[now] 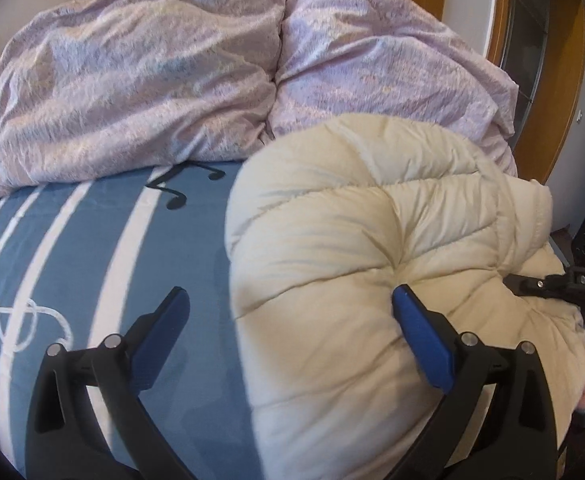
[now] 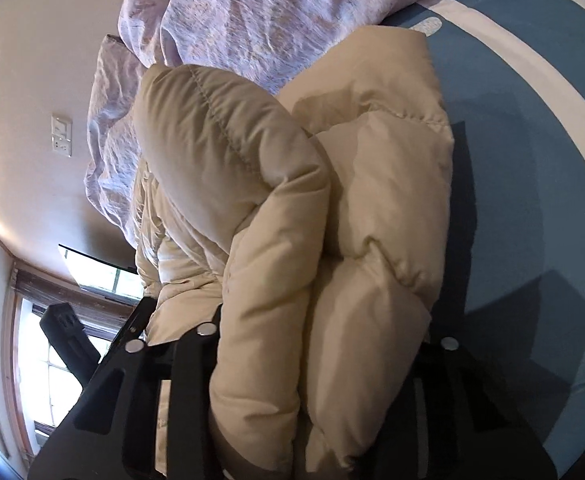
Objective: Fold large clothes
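My left gripper [image 1: 288,320] stands with its jaws spread wide and holds nothing; its blue pads [image 1: 422,344] show bare. The pad at 4 o'clock presses into the puffer jacket [image 1: 332,240], while the other pad hangs over the bed sheet [image 1: 92,240]. My right gripper [image 2: 312,360] has a thick fold of the same jacket bunched between its black fingers [image 2: 188,364]; I judge it clamped on that fold, though the pads themselves are buried in fabric.

The jacket lies on the bed, filling the left view from 12 to 5 o'clock, doubled over itself. I judge it light, soft and springy: the quilted down compresses, then pushes back, and the smooth shell may slide in the grip. I recommend taking hold at a stitched seam or hem edge, not on a puffed panel.

A rumpled lilac duvet [image 1: 152,80] sits at 12 o'clock, touching the jacket's far edge, and limits room for spreading. A wooden frame [image 1: 564,60] stands at 2 o'clock.
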Motion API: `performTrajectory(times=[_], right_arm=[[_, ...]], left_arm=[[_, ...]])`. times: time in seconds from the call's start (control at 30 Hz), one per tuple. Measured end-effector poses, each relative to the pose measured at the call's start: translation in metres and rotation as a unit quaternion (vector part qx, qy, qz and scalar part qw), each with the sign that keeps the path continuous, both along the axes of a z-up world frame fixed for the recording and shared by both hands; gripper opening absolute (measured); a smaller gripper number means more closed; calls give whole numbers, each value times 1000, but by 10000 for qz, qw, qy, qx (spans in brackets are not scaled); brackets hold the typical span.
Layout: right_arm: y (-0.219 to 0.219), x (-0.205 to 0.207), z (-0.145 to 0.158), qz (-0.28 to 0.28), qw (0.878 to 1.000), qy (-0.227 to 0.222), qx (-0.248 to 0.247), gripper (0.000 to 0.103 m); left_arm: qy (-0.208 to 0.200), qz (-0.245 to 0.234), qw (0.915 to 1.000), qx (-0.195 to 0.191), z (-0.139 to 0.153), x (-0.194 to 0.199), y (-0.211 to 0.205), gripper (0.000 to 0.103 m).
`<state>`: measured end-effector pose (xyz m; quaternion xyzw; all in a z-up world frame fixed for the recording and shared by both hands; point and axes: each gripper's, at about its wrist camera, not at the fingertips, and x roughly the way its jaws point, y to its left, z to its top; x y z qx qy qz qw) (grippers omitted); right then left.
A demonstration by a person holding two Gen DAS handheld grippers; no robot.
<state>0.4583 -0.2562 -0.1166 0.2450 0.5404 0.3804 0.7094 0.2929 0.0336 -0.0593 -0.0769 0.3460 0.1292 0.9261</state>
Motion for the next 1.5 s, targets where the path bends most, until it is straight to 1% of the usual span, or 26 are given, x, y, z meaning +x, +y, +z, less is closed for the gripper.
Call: performTrajectory(times=[0.1,0.3,0.43,0.6,0.7,0.83,0.87,0.97,1.07,1.1,1.13,1.17,1.23,1.27,1.3,1.4,1.5], right_arm=[[-2,2,0,-65,10000,42,-20,29],[3,1,2,-112,9998,4,-151,29],[7,-1,5,-150,9996,-2,-228,29],[13,0,6,-175,9994,3,-290,29],[16,1,6,-179,9994,15,-299,29],[16,2,5,-164,9994,18,-296,30],[17,2,4,-160,9994,21,-290,30],[16,2,3,-139,9996,28,-255,30],[15,3,0,-108,9998,42,-170,30],[14,4,-1,-98,9998,33,-143,30],[13,4,-1,-86,9999,10,-106,30],[12,3,-1,-64,9999,-53,-58,30],[11,3,0,-19,9999,-141,23,30],[12,2,2,3,9998,-186,84,30],[13,1,3,31,9997,-215,114,30],[22,0,10,158,9992,-324,151,28],[37,0,18,279,9986,-413,201,27]], left_arm=[[-10,-24,10000,84,6,-8,2,101],[17,25,10000,31,9,-16,13,101],[42,-36,9999,-140,7,-17,18,101],[156,-248,9955,-904,0,-9,29,101],[259,-347,9900,-1343,-7,-1,34,101],[407,-458,9772,-2034,-20,12,41,100],[439,-472,9748,-2135,-23,15,42,100],[546,-555,9623,-2605,-35,23,43,97],[580,-605,9472,-3094,-46,29,43,90],[570,-609,9433,-3213,-48,31,43,87],[544,-607,9413,-3277,-49,31,43,81],[515,-615,9404,-3306,-49,31,43,78],[411,-647,9385,-3368,-45,28,44,62],[356,-667,9369,-3413,-43,27,45,58],[302,-690,9355,-3452,-40,25,47,51],[147,-713,9353,-3463,-31,19,52,43],[12,-703,9376,-3406,-23,13,57,42]])
